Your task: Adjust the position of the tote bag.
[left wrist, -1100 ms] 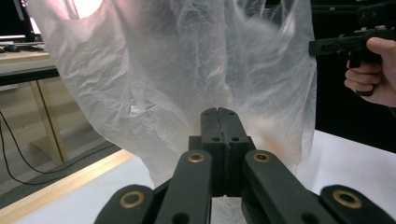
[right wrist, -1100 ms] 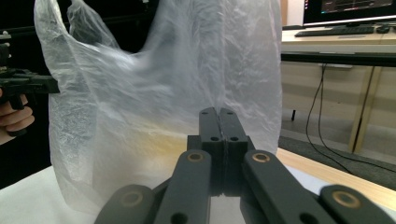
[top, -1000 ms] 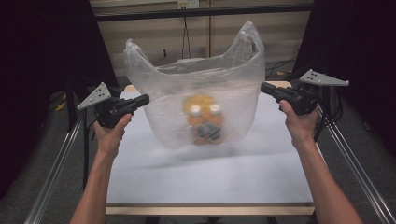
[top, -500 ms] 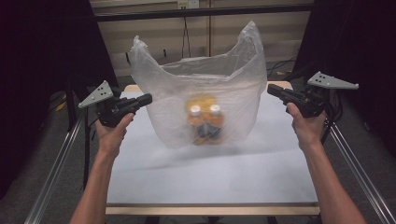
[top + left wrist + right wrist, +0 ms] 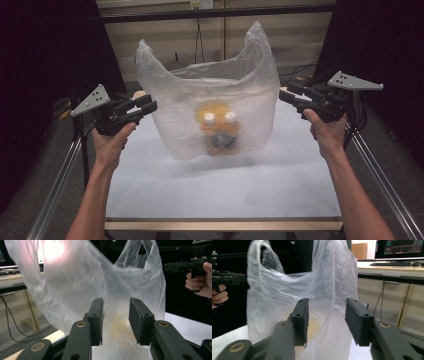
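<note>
Plastic bag (image 5: 215, 100) btwn gaping hand-held grippers

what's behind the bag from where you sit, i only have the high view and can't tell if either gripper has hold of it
Observer: No hold on the left. In the left gripper view the left gripper has its jaws apart, with the plastic bag beyond them, ungripped.
Operator: and the right one
Observer: Same. In the right gripper view the right gripper is open, nothing between its pads, the bag ahead of it.
Operator: are the handles intact
Observer: In the left gripper view one handle loop stands upright with its hole open.
</note>
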Demonstrator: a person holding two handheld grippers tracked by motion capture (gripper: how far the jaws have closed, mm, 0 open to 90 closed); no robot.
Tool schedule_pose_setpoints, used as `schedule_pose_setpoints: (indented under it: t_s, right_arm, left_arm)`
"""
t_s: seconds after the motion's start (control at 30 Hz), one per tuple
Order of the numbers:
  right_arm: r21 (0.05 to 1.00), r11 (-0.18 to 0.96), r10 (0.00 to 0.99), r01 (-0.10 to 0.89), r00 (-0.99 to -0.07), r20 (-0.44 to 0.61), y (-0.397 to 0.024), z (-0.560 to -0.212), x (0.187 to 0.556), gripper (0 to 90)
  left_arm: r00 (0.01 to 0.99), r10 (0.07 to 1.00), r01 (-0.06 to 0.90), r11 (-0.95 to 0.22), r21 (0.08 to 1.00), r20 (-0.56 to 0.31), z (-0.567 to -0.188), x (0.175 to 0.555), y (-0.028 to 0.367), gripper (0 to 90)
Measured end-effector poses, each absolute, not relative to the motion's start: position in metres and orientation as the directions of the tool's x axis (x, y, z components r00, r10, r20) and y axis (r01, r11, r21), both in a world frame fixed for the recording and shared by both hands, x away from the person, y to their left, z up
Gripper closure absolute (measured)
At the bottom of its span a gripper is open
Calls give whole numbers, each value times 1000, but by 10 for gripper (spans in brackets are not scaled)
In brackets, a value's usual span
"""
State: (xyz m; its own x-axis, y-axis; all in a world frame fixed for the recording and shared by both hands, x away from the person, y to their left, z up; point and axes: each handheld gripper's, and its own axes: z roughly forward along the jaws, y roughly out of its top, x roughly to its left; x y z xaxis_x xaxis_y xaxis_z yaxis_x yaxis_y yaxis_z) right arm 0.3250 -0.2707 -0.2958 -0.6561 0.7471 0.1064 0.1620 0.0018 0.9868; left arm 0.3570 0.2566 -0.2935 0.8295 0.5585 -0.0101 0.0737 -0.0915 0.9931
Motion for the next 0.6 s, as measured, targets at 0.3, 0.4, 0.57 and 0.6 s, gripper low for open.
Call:
schedule_pose_setpoints:
  t_s: [0.3,0.4,0.57,0.6]
  right_arm:
    - [982,59,742,177,-666,76,-246,-273,350,378]
    - [980,78,739,181,-671,65,-232,-263,363,358]
    - [978,101,737,181,-674,49,-214,-253,382,352]
    - [978,101,737,181,-674,49,-212,-251,385,351]
  left_arm:
    - [757,646,162,-45,986,-95,-296,388,274,288]
    - [744,655,195,-21,981,-133,-304,401,274,209]
    - [750,651,200,-48,979,-121,-302,414,266,156]
    - [756,646,195,-59,979,-112,-301,416,264,155]
